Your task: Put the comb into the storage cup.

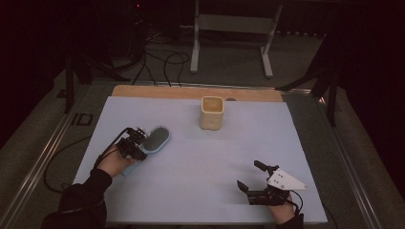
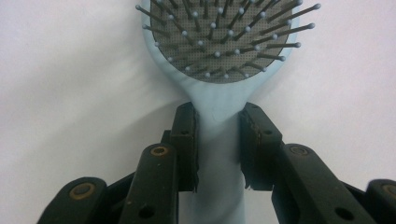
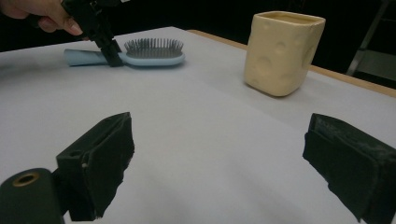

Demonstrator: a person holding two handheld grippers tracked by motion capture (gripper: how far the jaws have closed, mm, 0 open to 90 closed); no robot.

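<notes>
Nearest, the right claw [image 1: 252, 177] rests spread wide on the desk [image 1: 200, 191], nothing between its jaws. Farther left, the left claw [image 1: 137, 143] pinches the handle of the blue hairbrush [image 1: 155, 139], which lies flat, bristles up. Beyond, a cream cup [image 1: 212, 112] stands upright, well apart, obstructing nothing.

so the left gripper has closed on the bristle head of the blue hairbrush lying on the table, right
Not quite. The left gripper has closed on the handle of the blue hairbrush, just below the bristle head, as the left gripper view shows. The brush does lie on the table.
</notes>
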